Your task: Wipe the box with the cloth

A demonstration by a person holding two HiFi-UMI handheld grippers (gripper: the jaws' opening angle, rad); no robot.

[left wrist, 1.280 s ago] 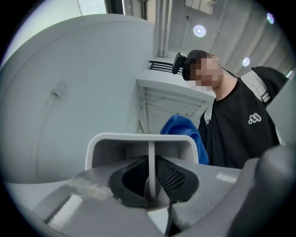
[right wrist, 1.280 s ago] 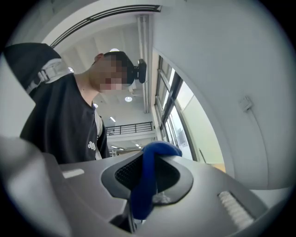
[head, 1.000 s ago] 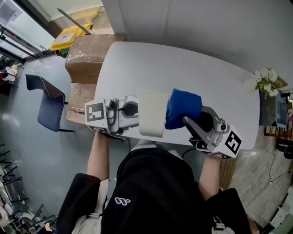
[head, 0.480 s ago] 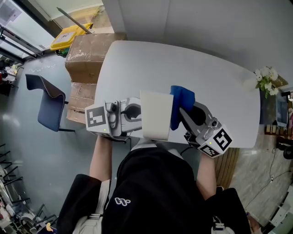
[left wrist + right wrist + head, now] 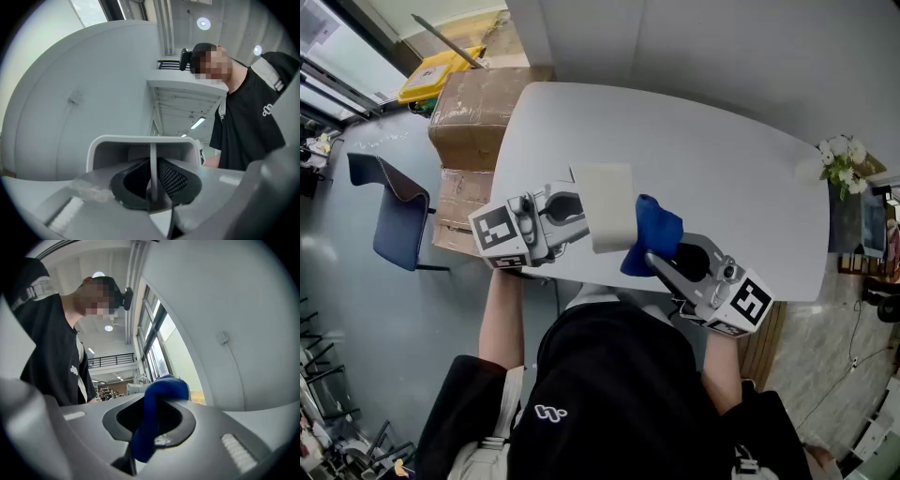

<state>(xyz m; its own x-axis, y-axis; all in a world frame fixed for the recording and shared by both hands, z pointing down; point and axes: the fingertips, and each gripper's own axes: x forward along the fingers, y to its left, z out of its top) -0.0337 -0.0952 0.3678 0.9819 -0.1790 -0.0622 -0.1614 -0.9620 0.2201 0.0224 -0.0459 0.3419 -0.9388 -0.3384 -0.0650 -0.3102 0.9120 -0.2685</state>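
Closest to me, the right gripper (image 5: pixel 150 439) has its jaws pinched on a fold of the blue cloth (image 5: pixel 654 246), and the rest of the wad bulges out past the tips. In the head view that wad sits against the near right corner of the white box (image 5: pixel 605 220), as far as I can judge. The left gripper (image 5: pixel 151 187) comes in from the box's other side, its jaws closed on one thin wall of the box, which stands edge-on between them with the open cavity facing that camera. That single-wall pinch worries me most. If I press the cloth hard against the far side from the grip, I expect the box to pivot about the jaws or the wall to flex and slip free. The box looks to be over the near edge of the grey table (image 5: pixel 722 178). I cannot tell whether it rests on it, so a slip could drop it toward my lap rather than onto the top. The cloth is a second weak spot: only a small fold is caught, and a dragging stroke could pull it out of the jaws. Beyond the box on its left lie cardboard cartons (image 5: pixel 473 122) and a blue chair (image 5: pixel 389 211), and well off to its right are white flowers (image 5: pixel 839 159). None of these is close enough to interfere.
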